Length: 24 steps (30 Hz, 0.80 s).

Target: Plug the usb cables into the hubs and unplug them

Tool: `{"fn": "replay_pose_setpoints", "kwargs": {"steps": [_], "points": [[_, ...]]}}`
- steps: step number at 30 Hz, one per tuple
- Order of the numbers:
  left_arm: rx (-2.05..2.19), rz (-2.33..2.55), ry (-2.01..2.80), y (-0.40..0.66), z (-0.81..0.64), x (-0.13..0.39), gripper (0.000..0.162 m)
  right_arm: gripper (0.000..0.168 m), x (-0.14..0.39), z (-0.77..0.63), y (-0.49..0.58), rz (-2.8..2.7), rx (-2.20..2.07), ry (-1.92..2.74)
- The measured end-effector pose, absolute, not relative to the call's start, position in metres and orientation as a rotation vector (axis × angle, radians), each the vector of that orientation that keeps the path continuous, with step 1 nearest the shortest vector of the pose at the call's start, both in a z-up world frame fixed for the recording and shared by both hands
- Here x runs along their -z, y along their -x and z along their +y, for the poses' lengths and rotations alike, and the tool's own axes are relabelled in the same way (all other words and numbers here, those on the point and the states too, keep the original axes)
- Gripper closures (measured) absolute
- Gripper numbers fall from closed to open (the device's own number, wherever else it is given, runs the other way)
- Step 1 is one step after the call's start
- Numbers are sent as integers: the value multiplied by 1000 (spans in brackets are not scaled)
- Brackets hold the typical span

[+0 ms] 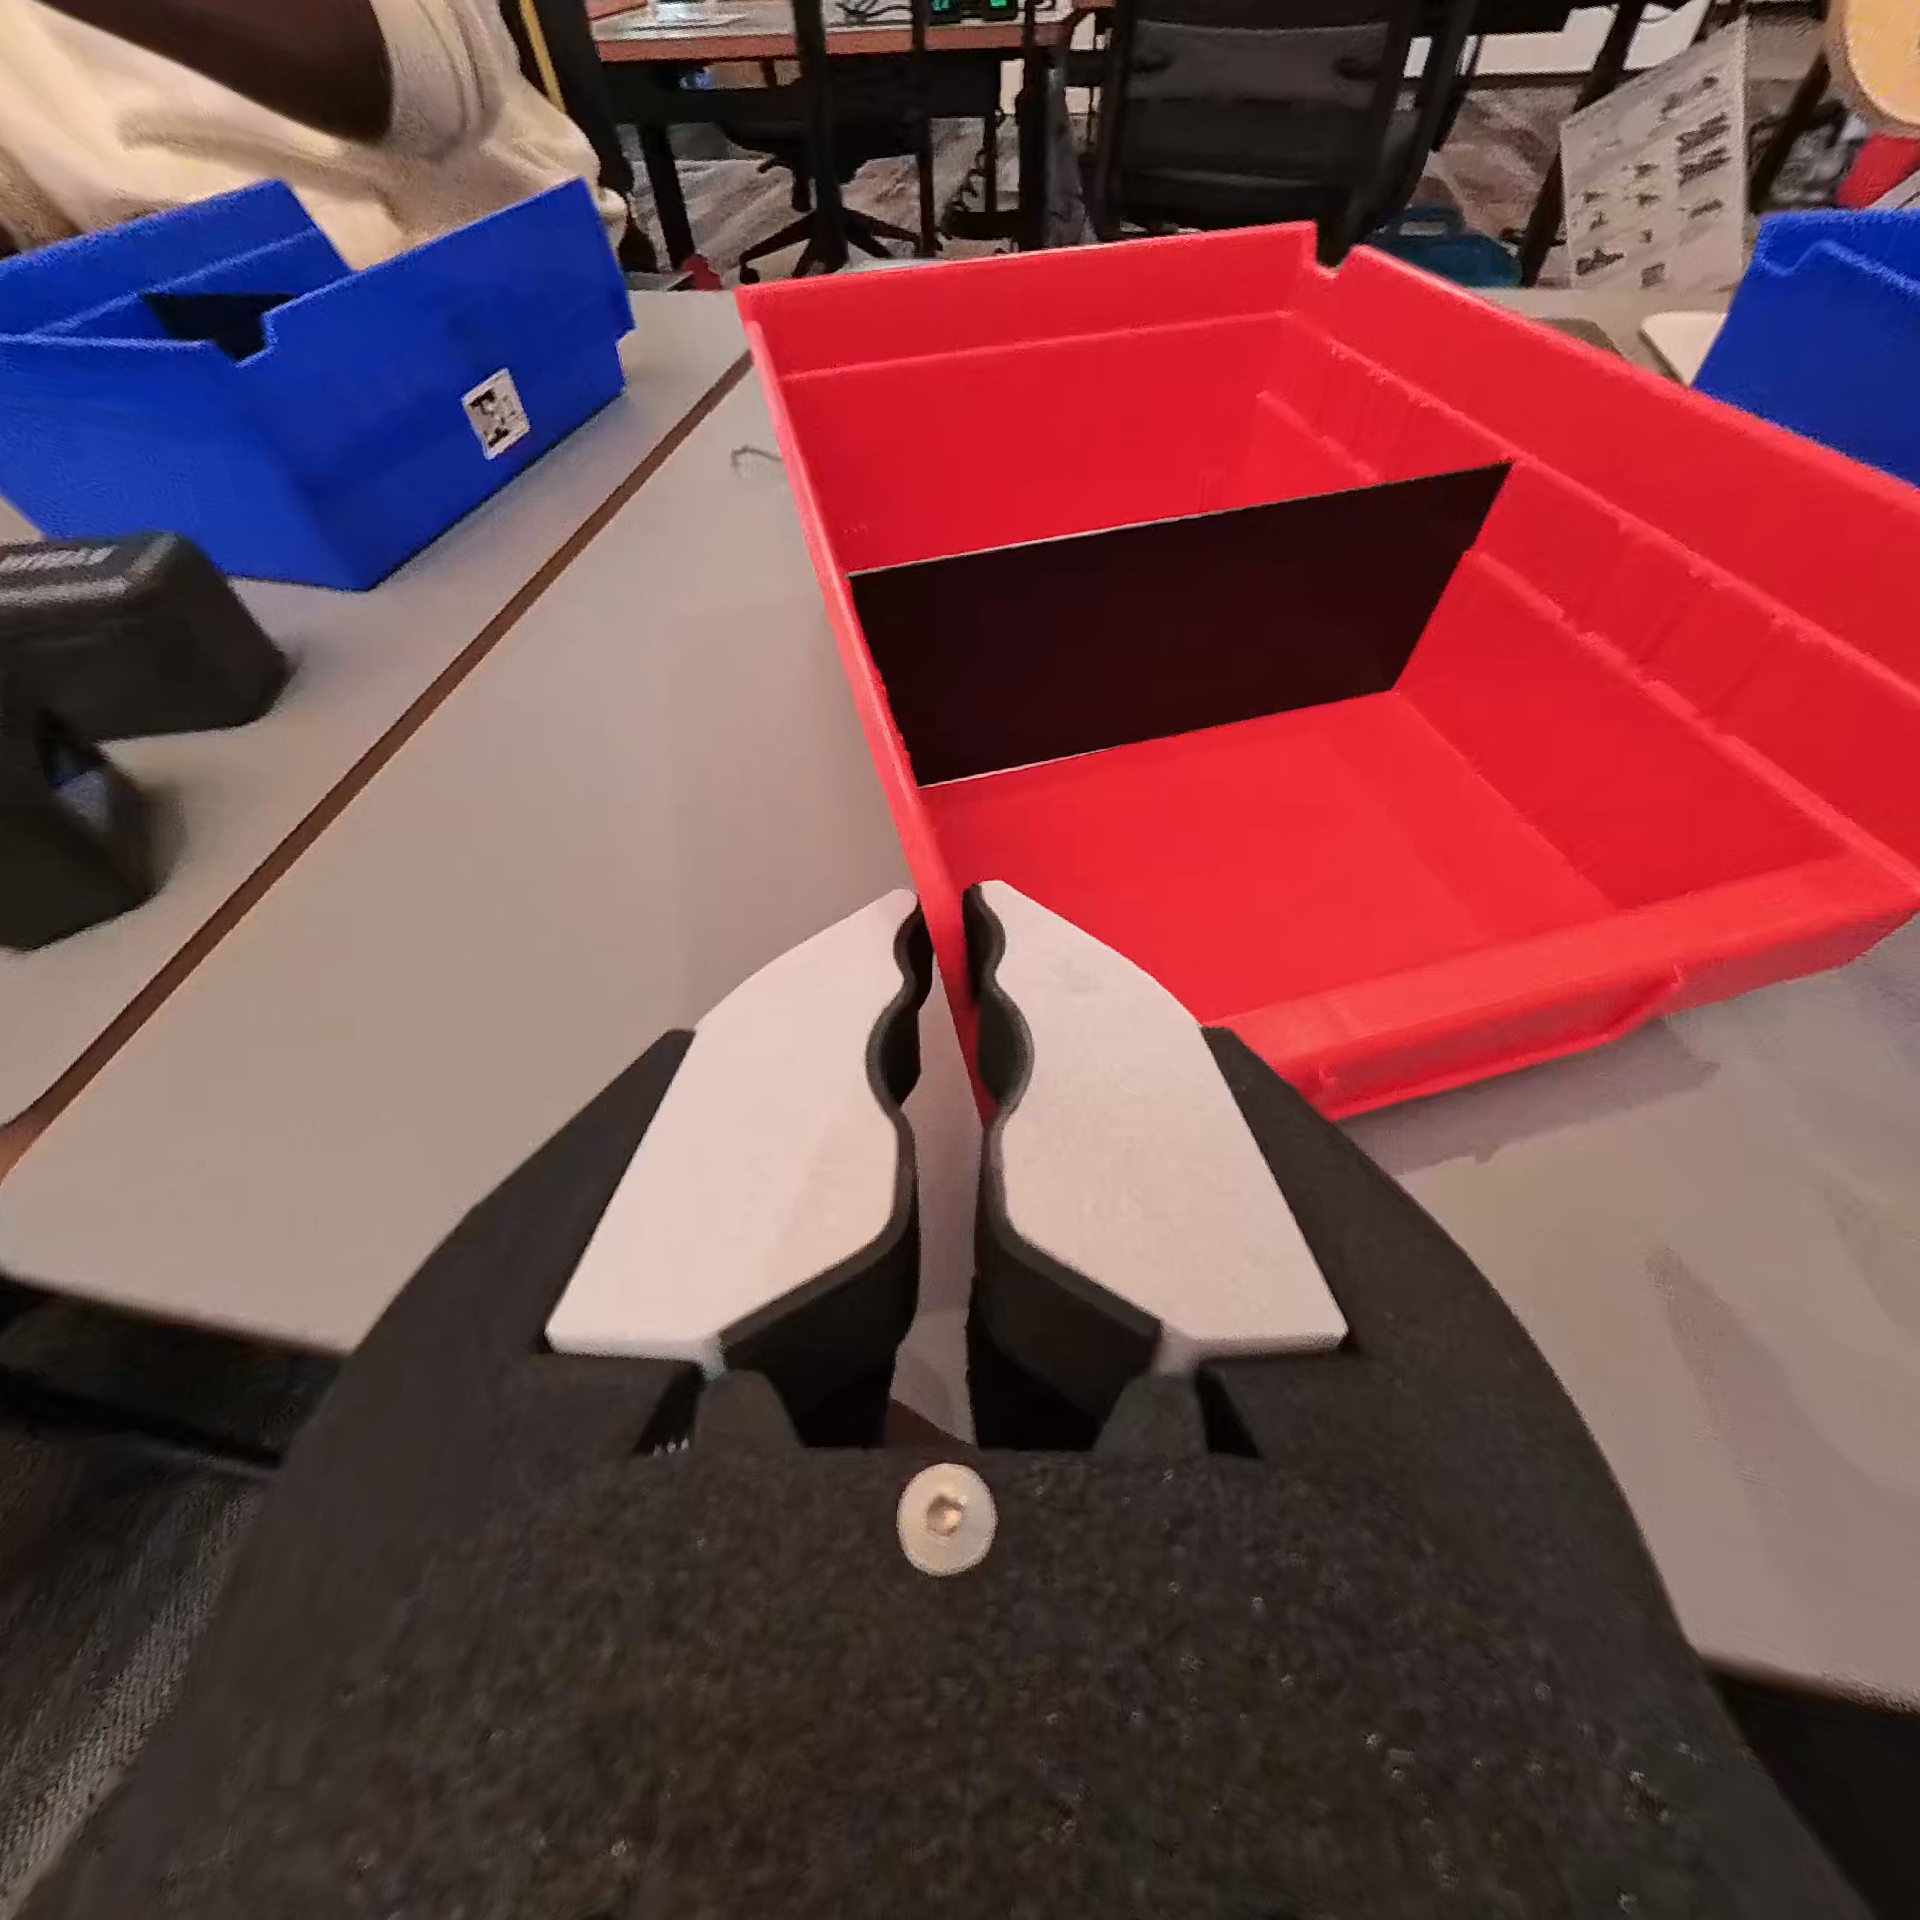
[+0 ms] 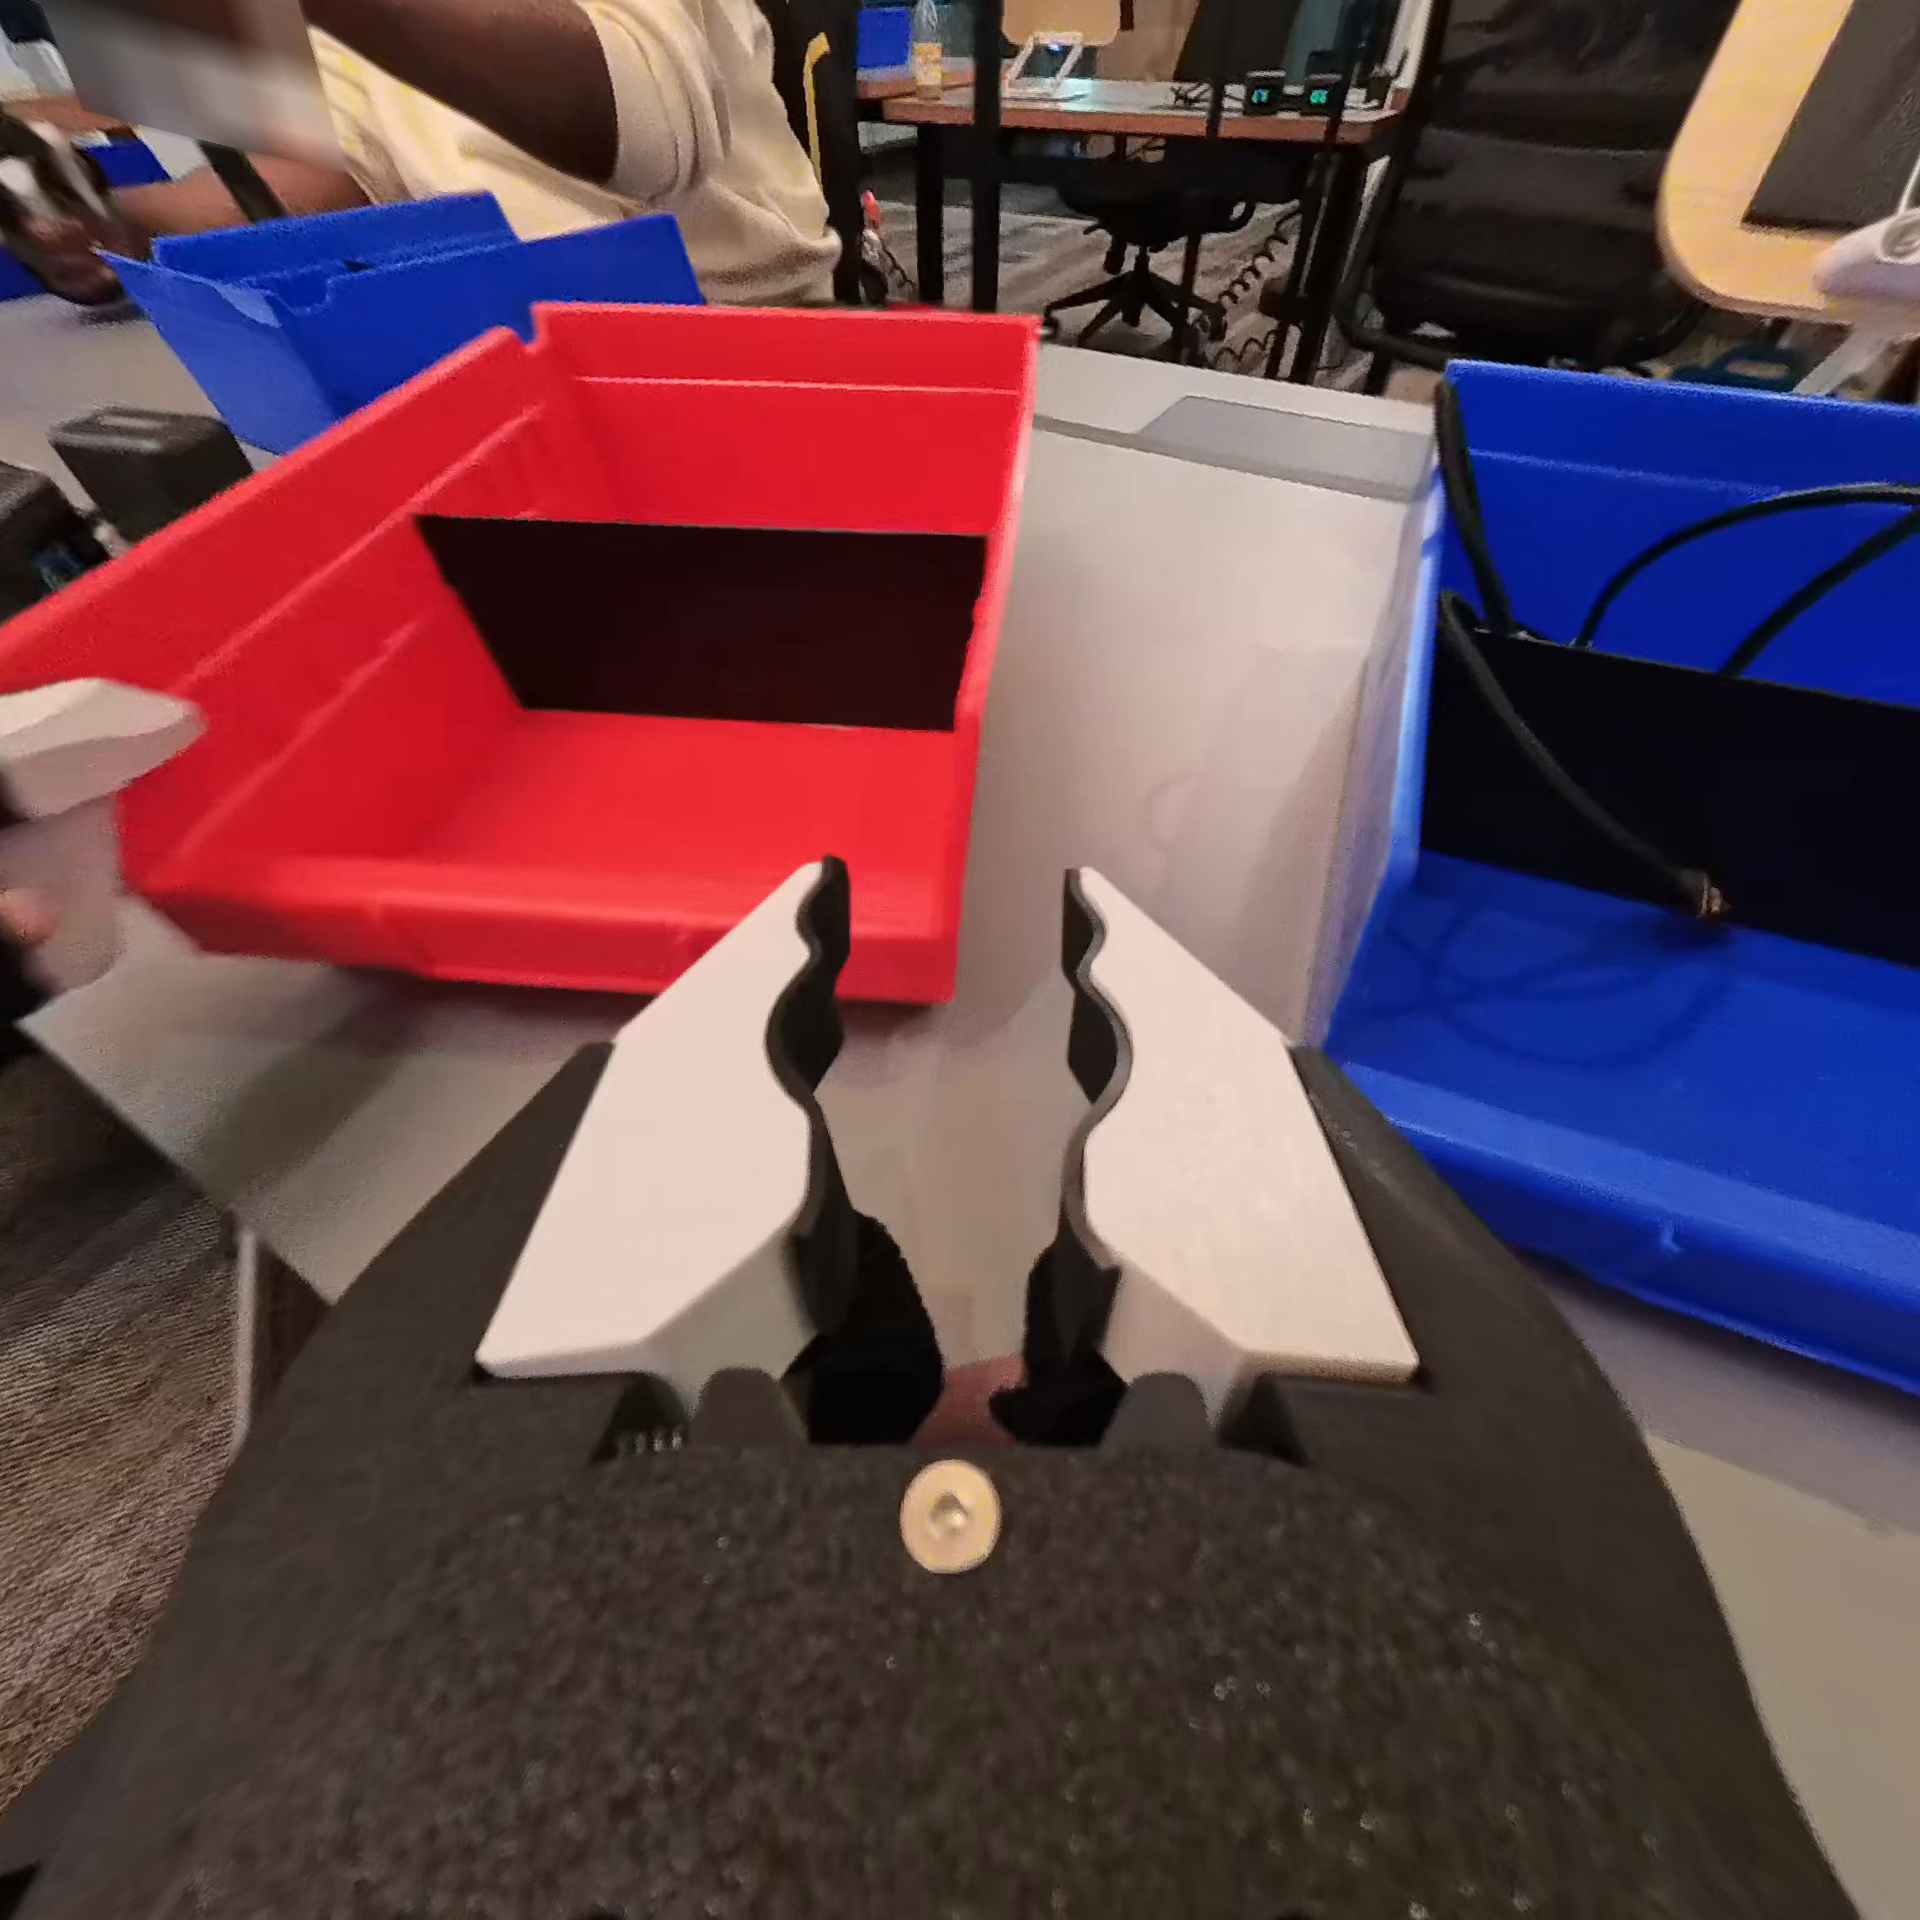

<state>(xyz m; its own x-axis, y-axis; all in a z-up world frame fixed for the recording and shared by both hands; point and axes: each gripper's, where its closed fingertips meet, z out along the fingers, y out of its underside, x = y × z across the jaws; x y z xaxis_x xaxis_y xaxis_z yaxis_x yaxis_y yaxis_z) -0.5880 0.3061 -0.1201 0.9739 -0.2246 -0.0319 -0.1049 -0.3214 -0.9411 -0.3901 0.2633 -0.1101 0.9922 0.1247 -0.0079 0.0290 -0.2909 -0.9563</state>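
A red plastic bin (image 1: 1299, 831) sits on the grey table (image 1: 623, 831), with a black divider (image 1: 1143, 623) standing across its middle. My left gripper (image 1: 943, 904) is shut on the bin's left side wall near its front corner, one finger inside and one outside. In the right wrist view my right gripper (image 2: 956, 883) is open and empty, low over the table just before the red bin's (image 2: 623, 810) front right corner. The left gripper's finger (image 2: 73, 738) shows at that bin's near left corner. The divider (image 2: 707, 623) shows there too.
A blue bin (image 2: 1610, 1091) stands right of the red one and holds a black cable (image 2: 1558, 769) and a black divider (image 2: 1714, 790). Another blue bin (image 1: 312, 416) stands at the far left, a black device (image 1: 94, 707) before it. A person in a cream top (image 2: 675, 125) stands behind.
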Motion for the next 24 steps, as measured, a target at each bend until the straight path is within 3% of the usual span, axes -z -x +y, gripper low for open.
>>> {"fn": "replay_pose_setpoints", "kwargs": {"steps": [3, 6, 11, 17, 24], "points": [[137, 197, 1903, 601, 287, 120, 157, 135, 118, 276, 397, -85, -133, 1898], [156, 200, 1903, 605, 274, 120, 157, 163, 120, 279, 412, -156, -170, 1890], [153, 274, 1835, 595, 249, 111, 156, 166, 111, 274, 403, -115, -223, 1860], [98, 303, 1708, 575, 239, 51, 158, 166, 39, 258, 380, -75, -167, 1685], [151, 402, 1430, 465, 239, -65, 157, 167, -74, 223, 262, 51, 27, 1415]]}}
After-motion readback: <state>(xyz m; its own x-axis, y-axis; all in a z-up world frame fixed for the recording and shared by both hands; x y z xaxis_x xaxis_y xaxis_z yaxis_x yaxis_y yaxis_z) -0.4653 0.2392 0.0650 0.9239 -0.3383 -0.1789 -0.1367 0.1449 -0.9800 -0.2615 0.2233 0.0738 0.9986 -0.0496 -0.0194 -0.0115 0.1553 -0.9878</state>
